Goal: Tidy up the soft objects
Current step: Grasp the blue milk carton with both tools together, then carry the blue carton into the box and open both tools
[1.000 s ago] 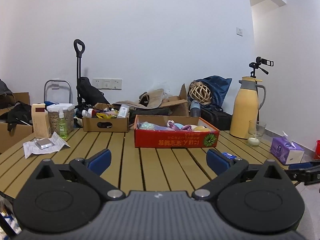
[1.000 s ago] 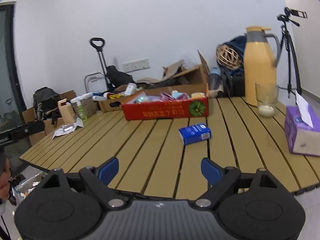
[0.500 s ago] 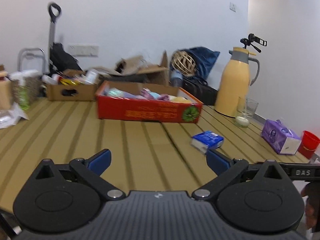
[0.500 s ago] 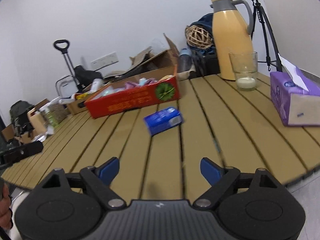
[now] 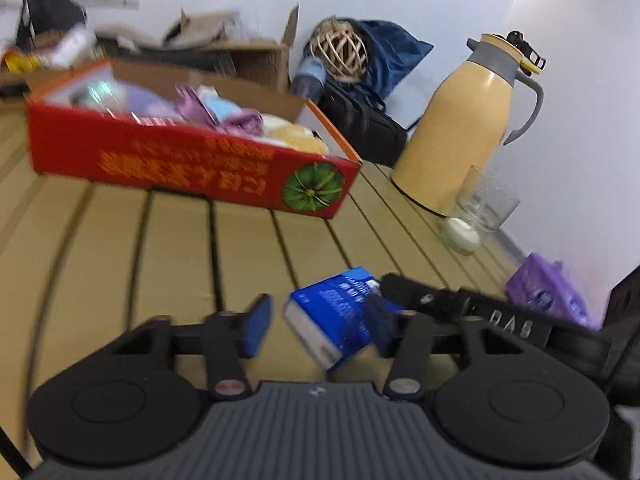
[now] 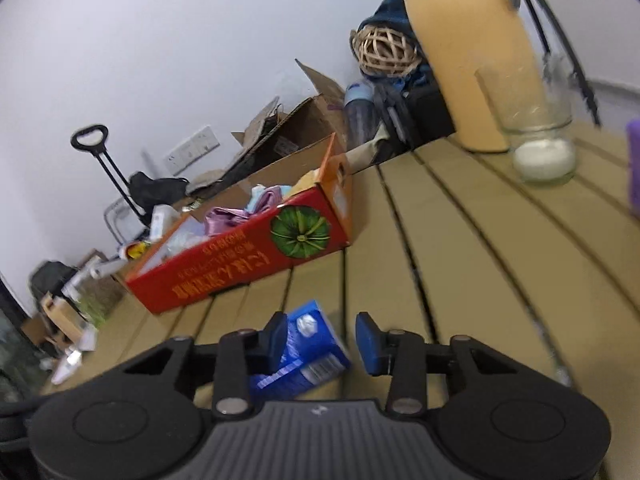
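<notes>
A blue tissue pack (image 5: 336, 316) lies on the slatted wooden table (image 5: 160, 248). My left gripper (image 5: 316, 322) is open with the pack between its blue fingers. My right gripper (image 6: 322, 340) is open too; the same pack (image 6: 306, 350) lies between its fingers, close to the left one. The right gripper's black finger (image 5: 420, 300) reaches over the pack's far end in the left wrist view. A red cardboard box (image 5: 188, 160) holding several soft cloth items (image 5: 224, 114) stands behind; it also shows in the right wrist view (image 6: 240, 264).
A yellow thermos jug (image 5: 464, 124) and a glass with a white candle (image 5: 476, 216) stand at the right. A purple tissue box (image 5: 548, 296) lies near the right edge. Bags, a wicker ball (image 5: 340, 52) and cardboard boxes sit behind the table.
Both grippers have moved in low over the table and closed in on the blue tissue pack from opposite sides. Their fingers have narrowed but stay open.
</notes>
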`<action>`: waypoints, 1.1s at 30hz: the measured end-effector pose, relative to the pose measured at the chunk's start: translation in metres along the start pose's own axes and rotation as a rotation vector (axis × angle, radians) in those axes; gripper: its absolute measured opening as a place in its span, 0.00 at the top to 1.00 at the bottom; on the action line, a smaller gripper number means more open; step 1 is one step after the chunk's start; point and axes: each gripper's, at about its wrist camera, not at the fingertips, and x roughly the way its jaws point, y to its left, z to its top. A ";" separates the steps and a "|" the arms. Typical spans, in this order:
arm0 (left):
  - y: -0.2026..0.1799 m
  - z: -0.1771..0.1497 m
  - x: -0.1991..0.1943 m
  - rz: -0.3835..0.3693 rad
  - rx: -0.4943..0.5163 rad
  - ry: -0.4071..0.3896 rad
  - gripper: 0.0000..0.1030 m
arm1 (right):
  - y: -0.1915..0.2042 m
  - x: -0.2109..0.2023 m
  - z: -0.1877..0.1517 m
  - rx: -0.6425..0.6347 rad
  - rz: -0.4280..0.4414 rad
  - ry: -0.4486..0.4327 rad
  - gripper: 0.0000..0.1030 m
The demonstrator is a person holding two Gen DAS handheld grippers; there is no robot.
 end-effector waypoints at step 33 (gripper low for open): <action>0.025 -0.022 -0.103 -0.069 -0.075 -0.215 0.73 | 0.065 -0.045 -0.029 -0.003 0.099 -0.019 0.80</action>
